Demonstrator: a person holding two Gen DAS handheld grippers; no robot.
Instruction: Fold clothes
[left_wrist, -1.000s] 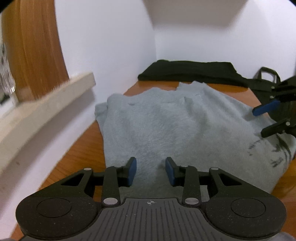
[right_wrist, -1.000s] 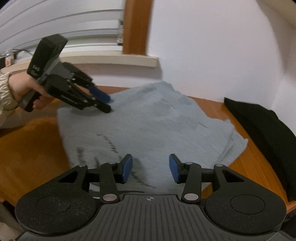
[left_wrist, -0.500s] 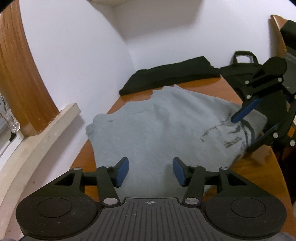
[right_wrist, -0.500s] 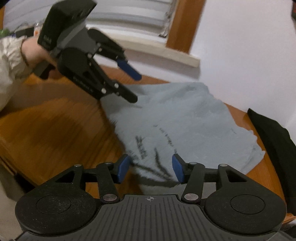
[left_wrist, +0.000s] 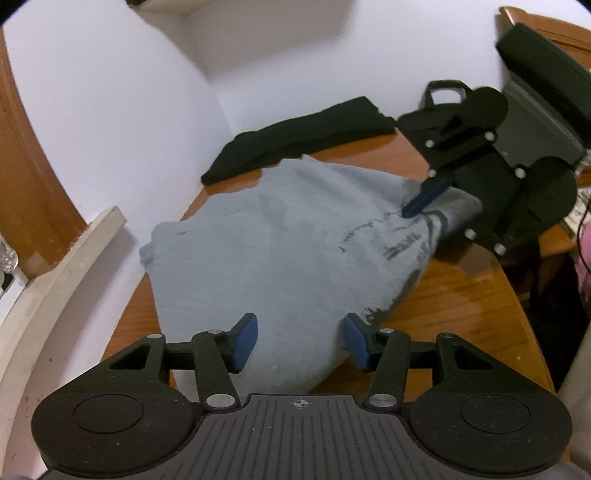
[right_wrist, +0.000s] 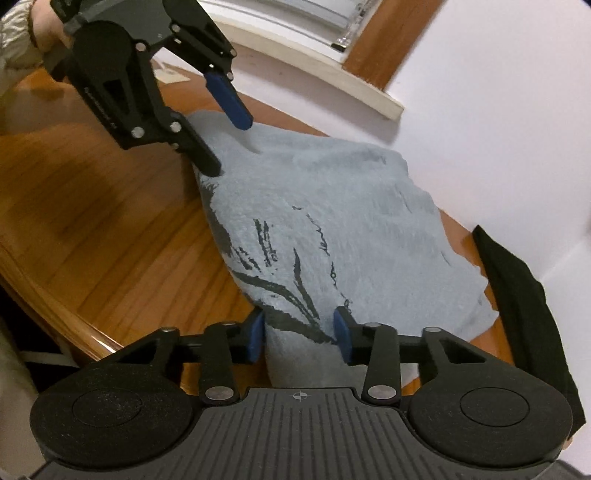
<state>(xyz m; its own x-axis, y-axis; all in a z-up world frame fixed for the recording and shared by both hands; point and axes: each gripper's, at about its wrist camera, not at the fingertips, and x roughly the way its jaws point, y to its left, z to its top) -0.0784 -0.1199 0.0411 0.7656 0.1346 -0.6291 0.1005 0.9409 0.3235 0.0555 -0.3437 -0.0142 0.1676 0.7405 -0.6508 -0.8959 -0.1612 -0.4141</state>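
A grey sweater (left_wrist: 280, 240) with dark print lies folded on the wooden table (left_wrist: 465, 288). My left gripper (left_wrist: 301, 341) is open at its near edge, and cloth lies between the blue pads without being pinched. In the right wrist view the left gripper (right_wrist: 228, 147) straddles the sweater's (right_wrist: 332, 206) far corner. My right gripper (right_wrist: 299, 338) is closing, and the printed corner is bunched between its pads and touches both. From the left wrist view the right gripper (left_wrist: 424, 210) has one blue pad on top of that corner.
A black garment (left_wrist: 303, 136) lies folded against the wall beyond the sweater, also the black garment (right_wrist: 517, 295) at the right. A black bag handle (left_wrist: 443, 88) stands behind it. A pale window sill (left_wrist: 55, 280) runs along the left. The table edge (right_wrist: 55, 306) is close.
Both grippers rolled and slid to the sweater's corners. The left jaws spread wider than a second ago. The right jaws narrowed around the printed corner.
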